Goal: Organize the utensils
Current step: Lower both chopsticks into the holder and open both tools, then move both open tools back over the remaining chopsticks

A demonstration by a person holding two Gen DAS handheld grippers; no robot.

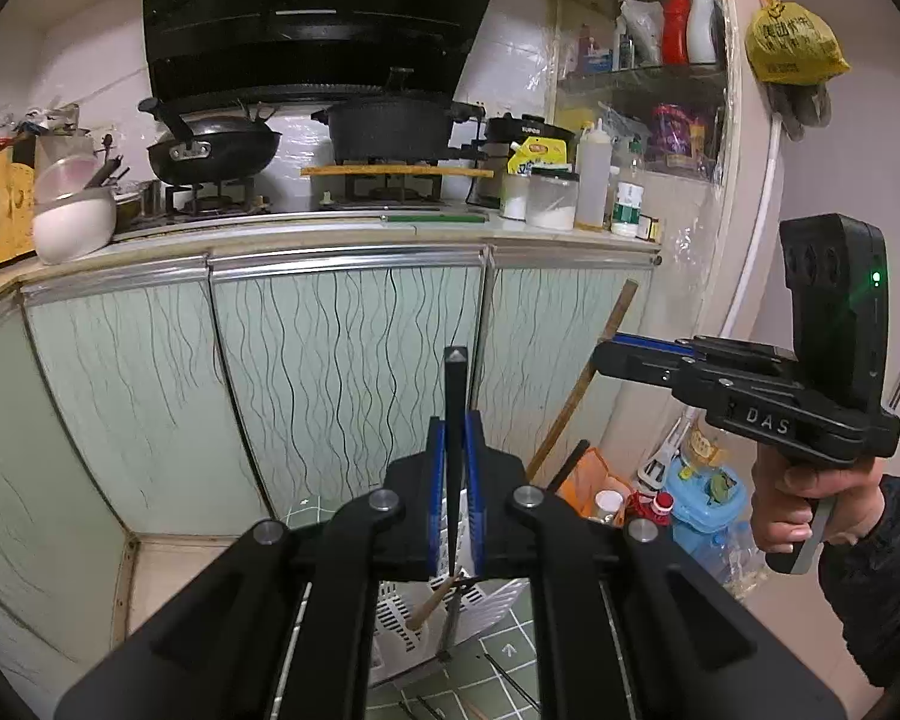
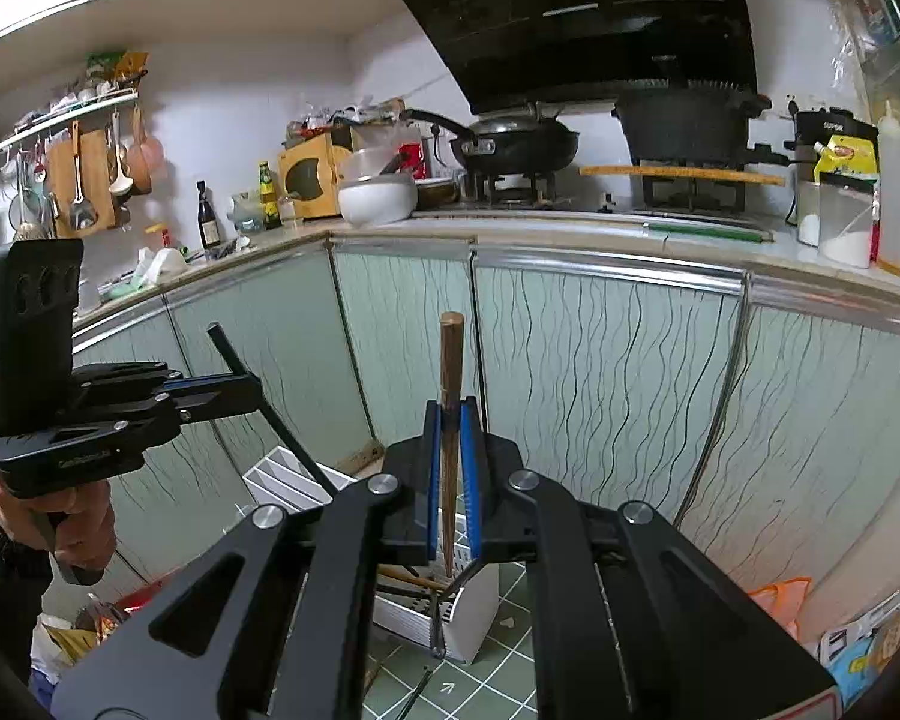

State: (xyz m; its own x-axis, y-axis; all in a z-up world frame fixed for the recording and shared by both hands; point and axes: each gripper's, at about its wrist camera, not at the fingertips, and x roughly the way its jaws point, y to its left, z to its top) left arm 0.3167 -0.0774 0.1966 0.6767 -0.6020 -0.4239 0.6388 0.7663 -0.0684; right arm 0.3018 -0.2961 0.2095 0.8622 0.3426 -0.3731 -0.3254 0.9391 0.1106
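My left gripper [image 1: 455, 420] is shut on a black chopstick [image 1: 453, 384] that stands upright, its lower end reaching toward the white slotted utensil holder [image 1: 492, 603] on the green tiled floor. My right gripper [image 2: 450, 414] is shut on a brown wooden chopstick [image 2: 450, 360], also upright above the utensil holder [image 2: 477, 618]. A wooden chopstick [image 1: 432, 603] lies slanted in the holder. The right gripper shows at the right of the left wrist view [image 1: 606, 357]. The left gripper shows at the left of the right wrist view [image 2: 252, 390], with the black chopstick [image 2: 234, 360] slanting through it.
Loose chopsticks [image 1: 510, 678] lie on the floor tiles by the holder. Green-fronted cabinets [image 1: 342, 372] stand close behind. The counter above holds a wok [image 1: 213, 150], a black pot [image 1: 390, 126] and jars. Bags and a blue container [image 1: 705, 504] sit at the right.
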